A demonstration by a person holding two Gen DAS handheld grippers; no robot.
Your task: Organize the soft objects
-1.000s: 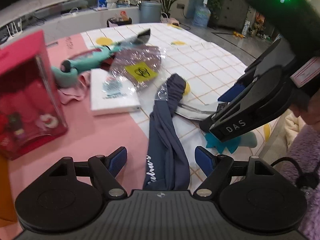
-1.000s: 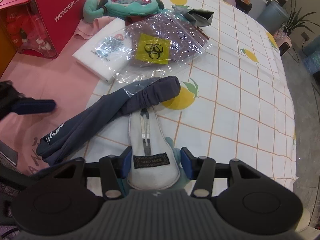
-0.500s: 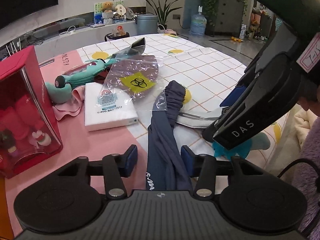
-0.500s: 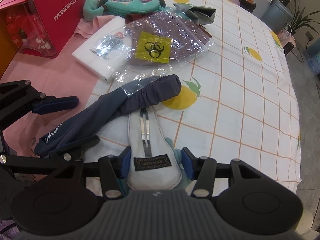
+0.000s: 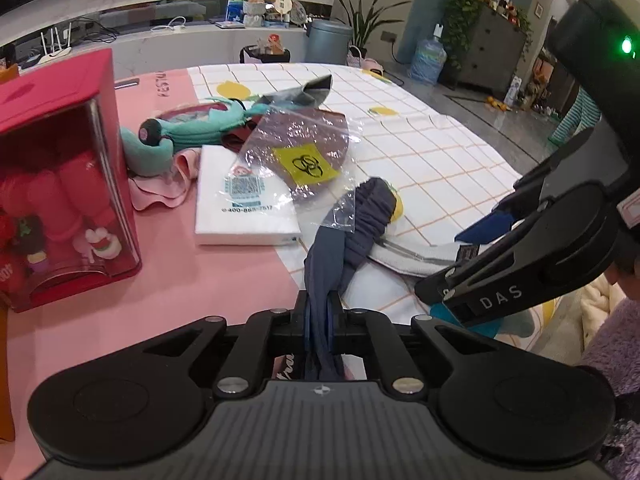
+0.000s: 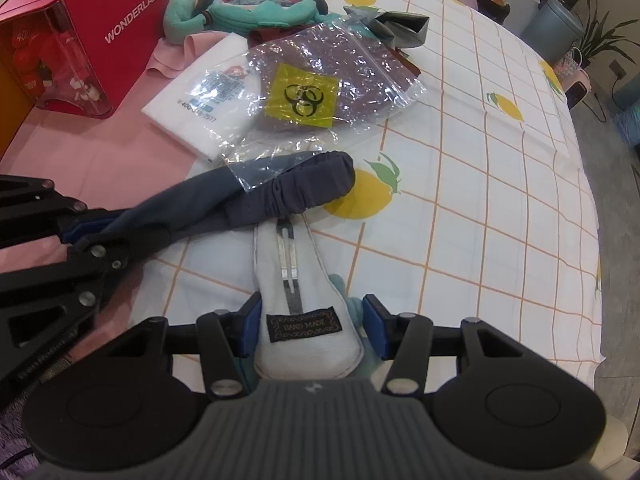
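- The left gripper (image 5: 319,320) is closing its jaws, and they pinch one end of the dark blue sleeve (image 5: 352,232).
- The sleeve lies across the table (image 6: 480,200), where the pink cover meets the lemon cloth.
- The right gripper (image 6: 312,326) is half open around the white pouch (image 6: 304,300) near the table's front edge; its pads sit just beside it.
- A clear bag (image 6: 320,88) covers the sleeve's far end.
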